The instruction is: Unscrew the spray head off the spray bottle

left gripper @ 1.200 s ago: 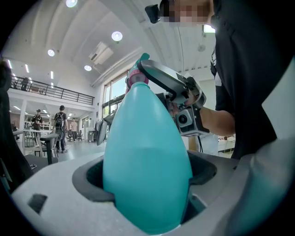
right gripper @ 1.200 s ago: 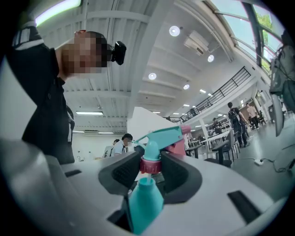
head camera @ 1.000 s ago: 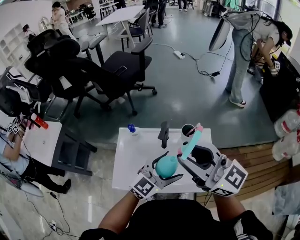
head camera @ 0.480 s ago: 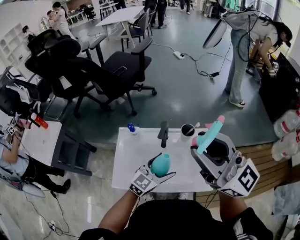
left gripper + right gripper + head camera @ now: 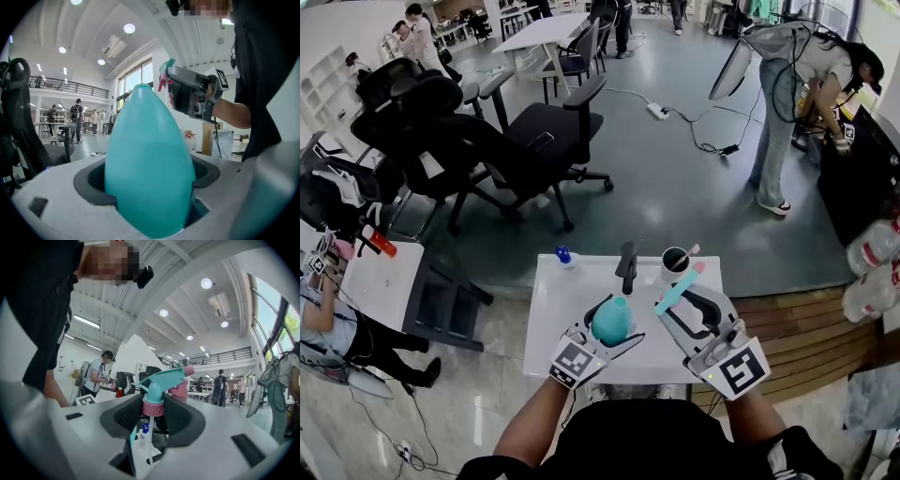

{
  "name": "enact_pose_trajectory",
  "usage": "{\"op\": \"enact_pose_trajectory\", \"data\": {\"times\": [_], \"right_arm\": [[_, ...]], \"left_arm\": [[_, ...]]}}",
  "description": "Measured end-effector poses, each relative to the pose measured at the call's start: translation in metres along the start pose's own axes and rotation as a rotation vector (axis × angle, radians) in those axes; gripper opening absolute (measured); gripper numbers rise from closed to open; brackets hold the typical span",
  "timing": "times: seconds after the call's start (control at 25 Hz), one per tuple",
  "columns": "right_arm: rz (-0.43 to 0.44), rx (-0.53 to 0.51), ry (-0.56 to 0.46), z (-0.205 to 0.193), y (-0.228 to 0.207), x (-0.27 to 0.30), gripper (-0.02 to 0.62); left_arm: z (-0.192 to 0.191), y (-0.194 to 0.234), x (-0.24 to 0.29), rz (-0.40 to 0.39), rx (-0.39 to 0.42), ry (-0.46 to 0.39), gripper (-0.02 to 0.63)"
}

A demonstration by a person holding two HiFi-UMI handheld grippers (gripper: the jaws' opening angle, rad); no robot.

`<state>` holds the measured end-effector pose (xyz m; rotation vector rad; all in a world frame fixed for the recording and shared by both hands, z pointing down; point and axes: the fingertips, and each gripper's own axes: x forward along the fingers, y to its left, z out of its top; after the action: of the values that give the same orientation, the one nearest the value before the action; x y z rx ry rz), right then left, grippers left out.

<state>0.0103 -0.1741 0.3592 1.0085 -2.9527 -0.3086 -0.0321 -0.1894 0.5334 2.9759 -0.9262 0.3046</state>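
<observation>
The teal spray bottle [image 5: 608,319] has no head on it and sits in my left gripper [image 5: 619,324], which is shut on its egg-shaped body [image 5: 149,164]. The teal spray head [image 5: 680,287] with its pink nozzle is apart from the bottle, to its right. My right gripper [image 5: 682,302] is shut on it. In the right gripper view the pads clamp the pink collar [image 5: 153,408] and the thin dip tube [image 5: 149,441] hangs free below. The left gripper view shows the right gripper [image 5: 192,91] carrying the head [image 5: 165,70] above and behind the bottle.
Both grippers hover over a white table [image 5: 567,298]. A small blue-capped bottle [image 5: 563,256], a black upright object [image 5: 626,267] and a cup [image 5: 676,263] stand at its far edge. Office chairs [image 5: 534,141] and people are beyond it.
The right gripper swung up and to the right with the spray head, then came back down and left. The left gripper drifted left with the bottle.
</observation>
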Motion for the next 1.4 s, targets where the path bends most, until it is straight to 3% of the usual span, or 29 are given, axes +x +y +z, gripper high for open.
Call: {"op": "enact_pose_trajectory", "data": {"times": [0.32, 0.64, 0.92, 1.4], "right_arm": [[-0.037, 0.107, 0.131, -0.083, 0.010, 0.004, 0.146], [-0.145, 0.158, 0.226, -0.143, -0.019, -0.010, 0.146], [-0.229, 0.153, 0.221, -0.149, -0.040, -0.020, 0.146], [-0.272, 0.138, 0.190, -0.134, -0.055, -0.029, 0.143]], "left_arm": [[0.009, 0.030, -0.019, 0.095, 0.021, -0.012, 0.465], [0.014, 0.048, -0.036, 0.182, 0.012, -0.032, 0.465], [0.014, 0.052, -0.039, 0.209, 0.010, -0.045, 0.465], [0.013, 0.054, -0.034, 0.218, -0.005, -0.041, 0.465]]}}
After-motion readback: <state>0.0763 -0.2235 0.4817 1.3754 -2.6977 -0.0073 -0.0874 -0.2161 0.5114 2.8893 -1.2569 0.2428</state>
